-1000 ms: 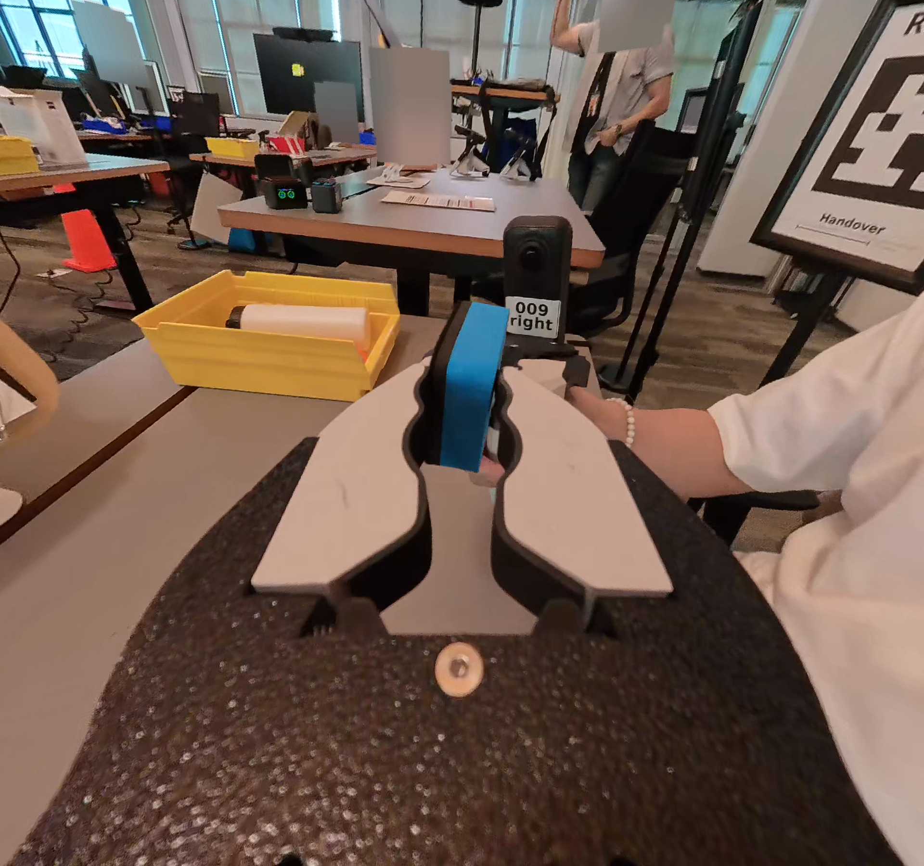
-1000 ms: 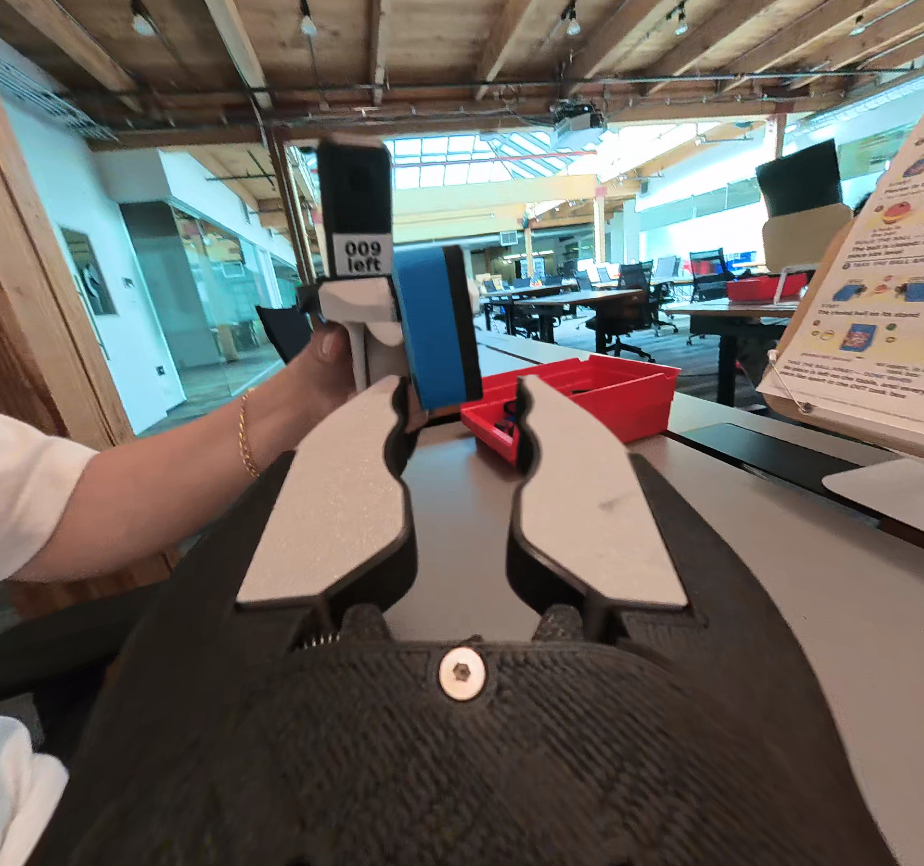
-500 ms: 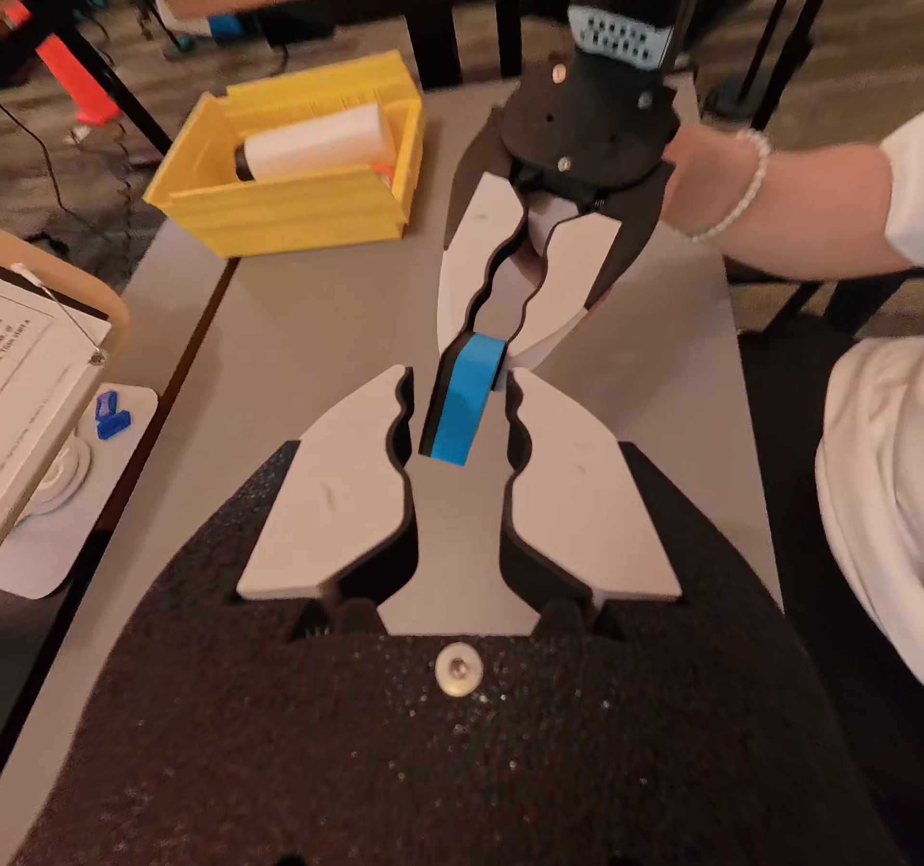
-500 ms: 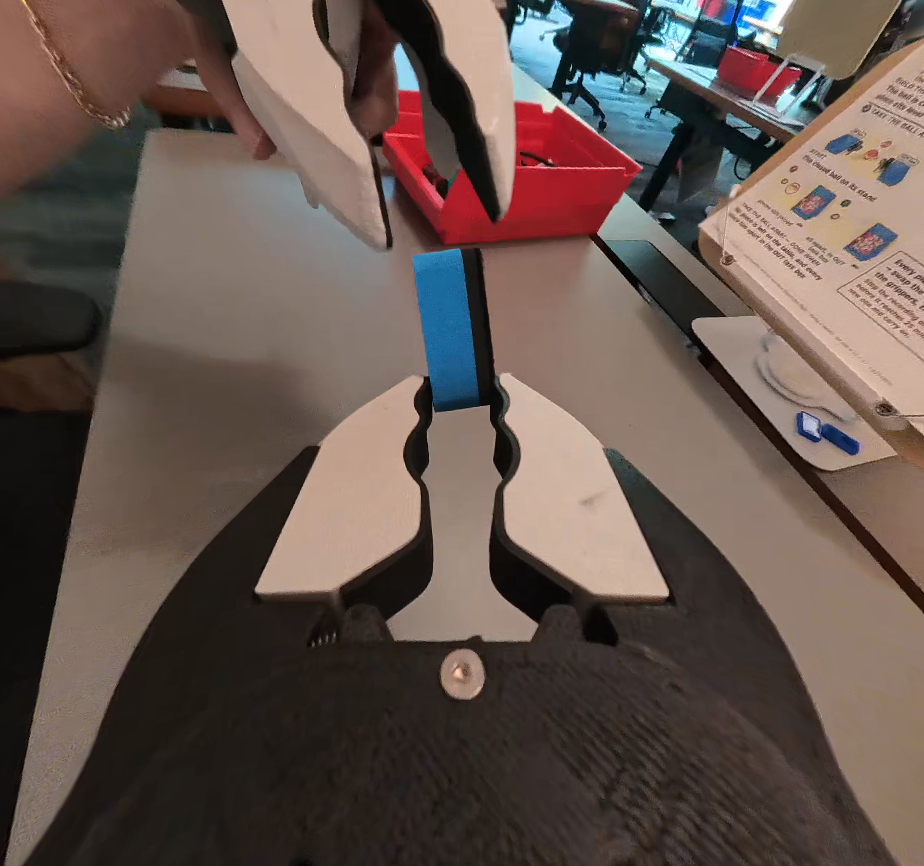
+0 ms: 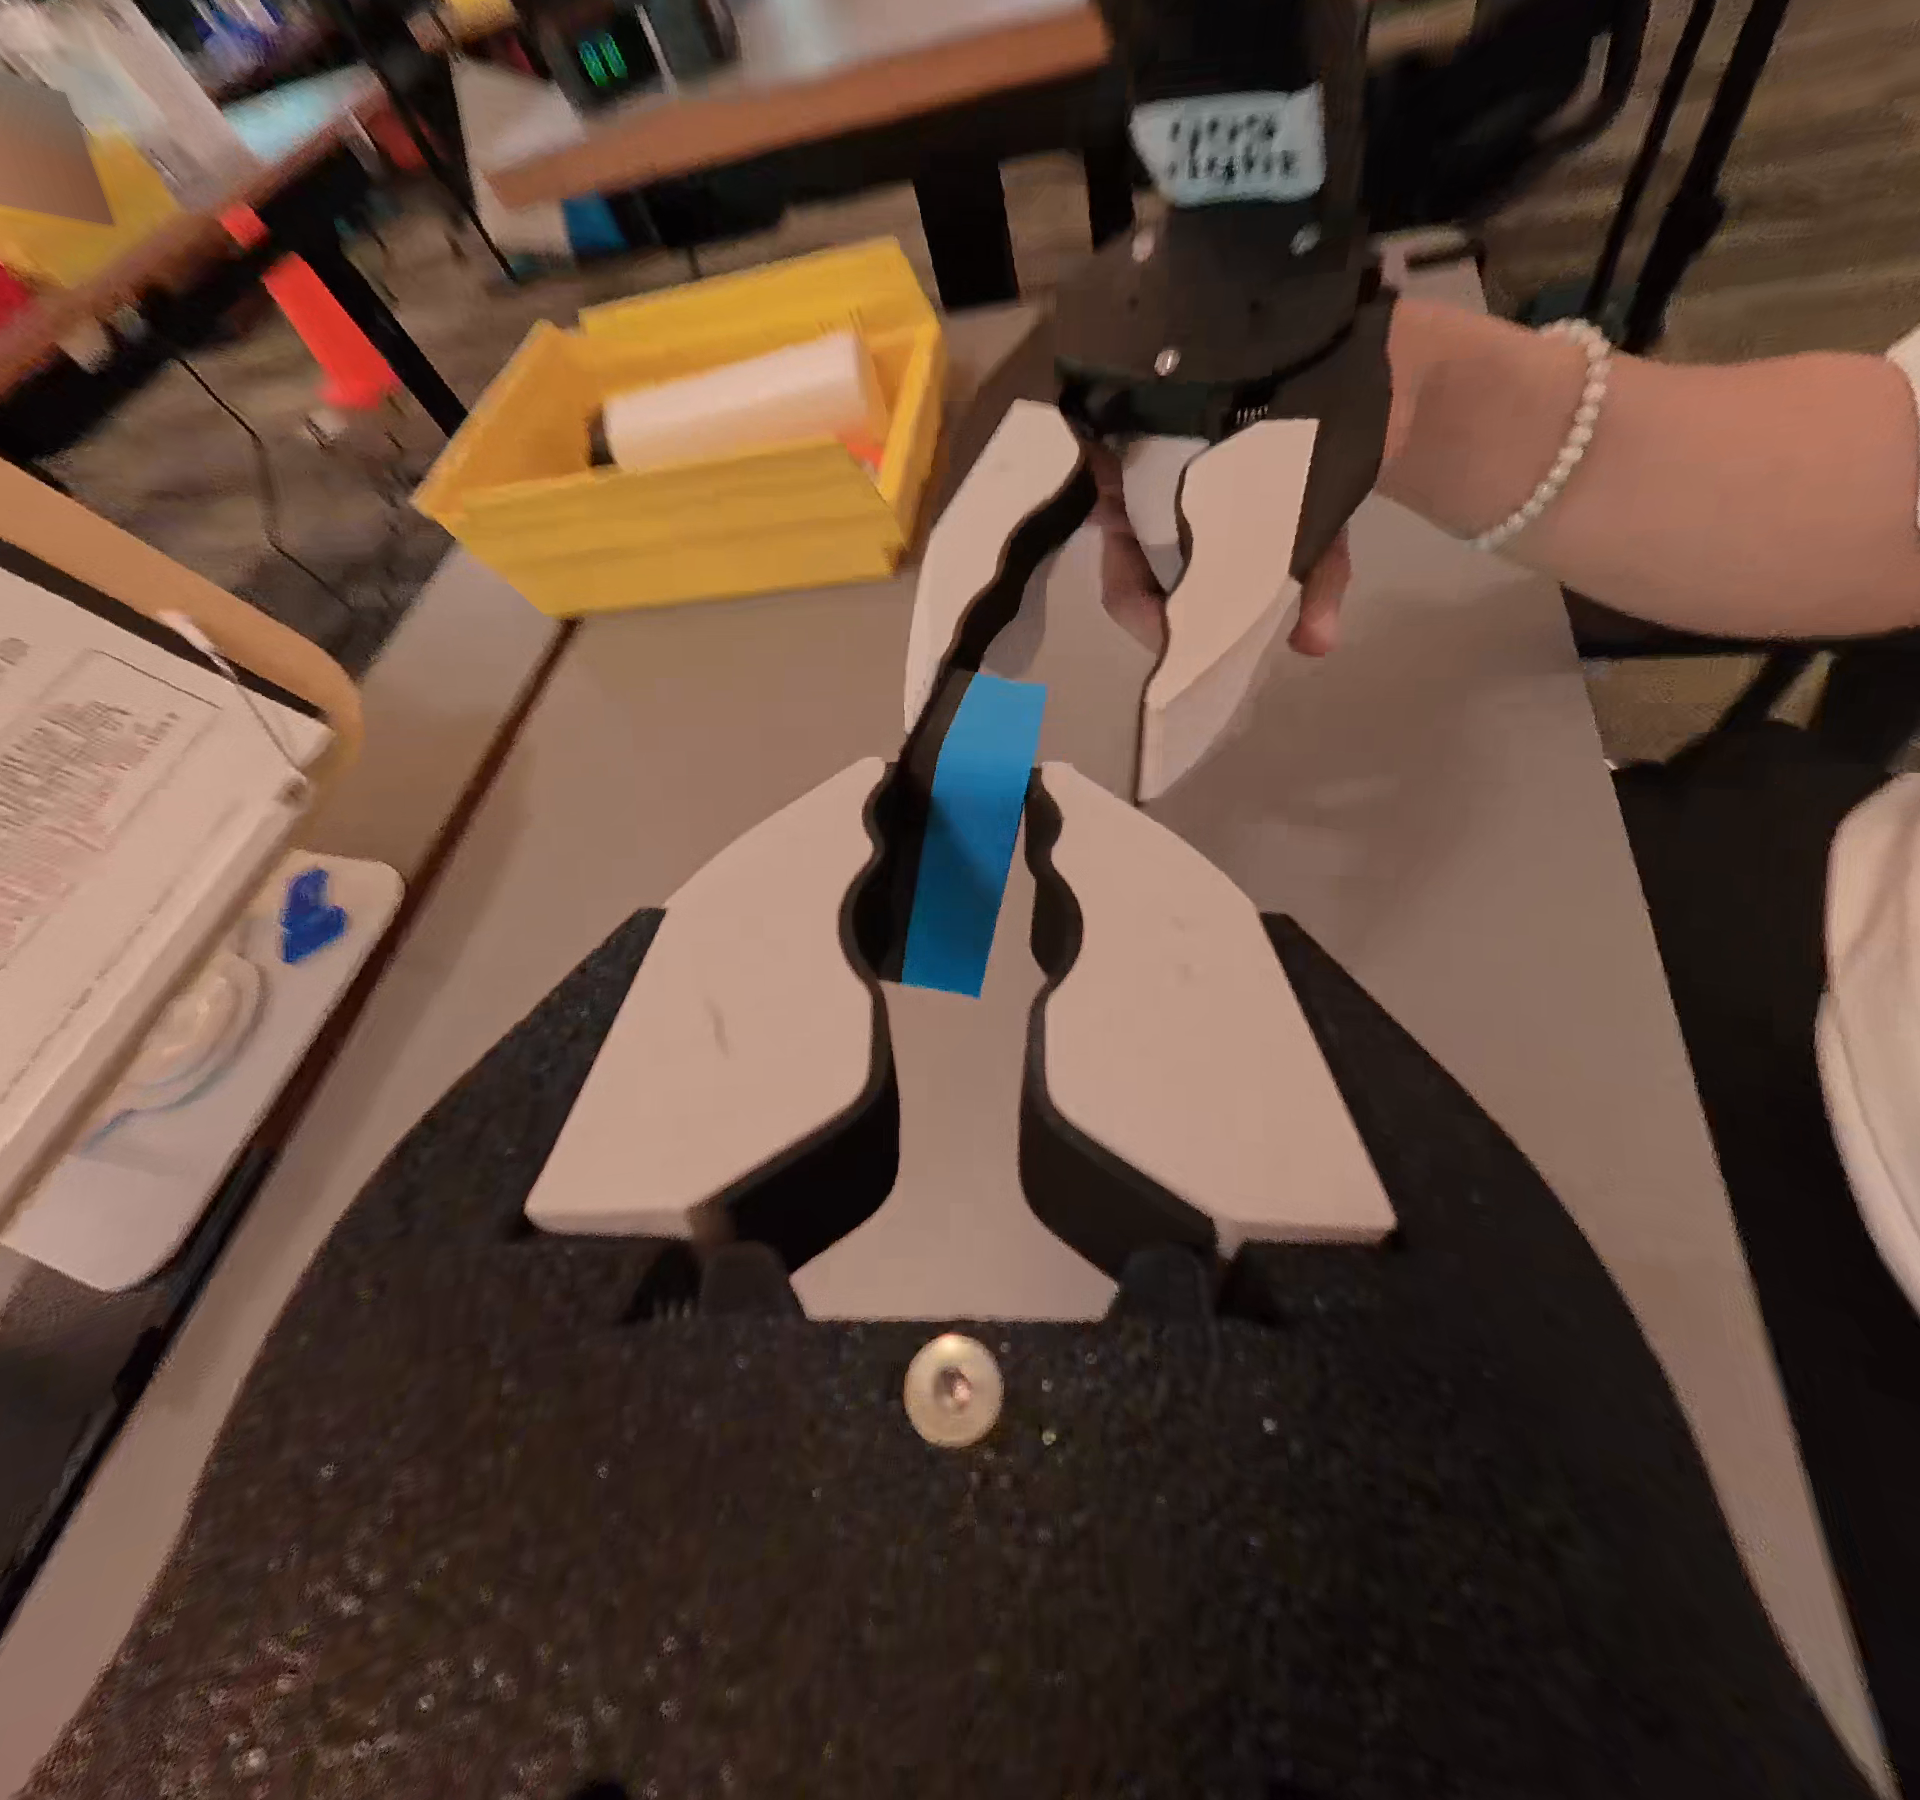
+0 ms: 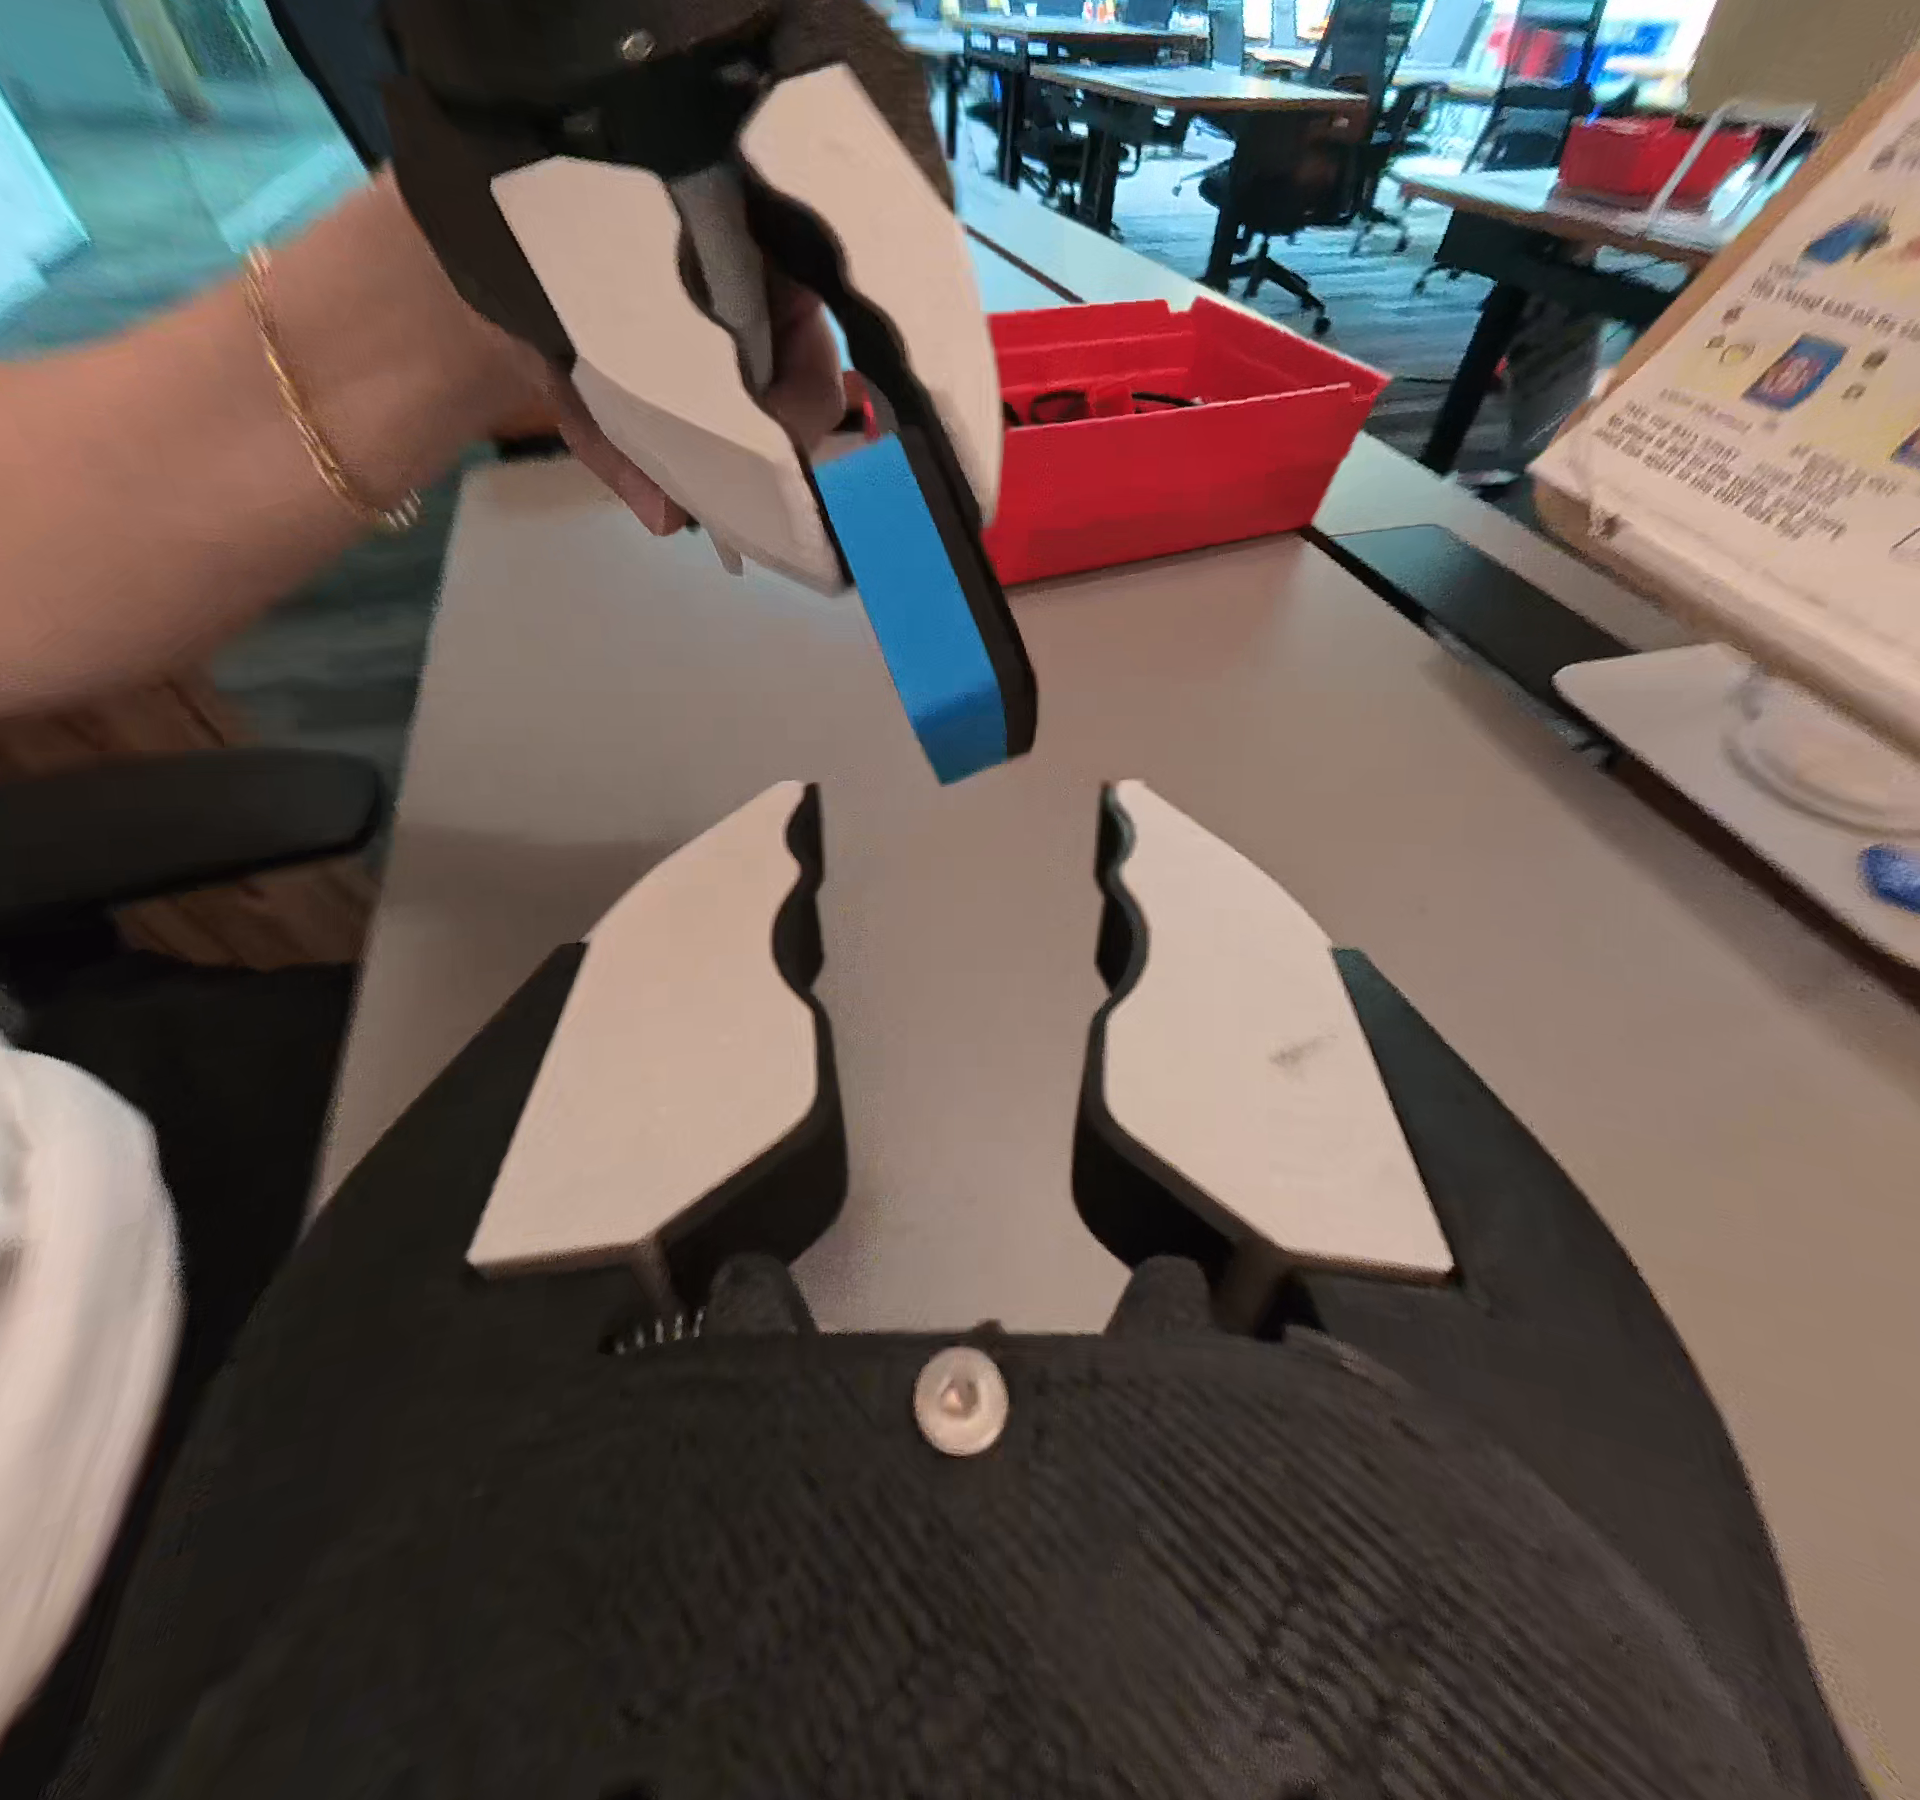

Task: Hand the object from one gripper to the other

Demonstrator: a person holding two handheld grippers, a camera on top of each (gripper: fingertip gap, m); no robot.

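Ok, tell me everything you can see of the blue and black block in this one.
The flat rectangular blue and black block looks like foam: a thick blue layer backed by a thinner black one, with rounded corners. It is held off the grey table, tilted, clamped across its thickness between the jaws of the left gripper. Its free end points toward the open right gripper, which does not touch it.

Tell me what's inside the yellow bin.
In the yellow bin lies a white cylinder with a dark end, on its side. Something orange peeks out at its right end. The front wall hides the bin's floor.
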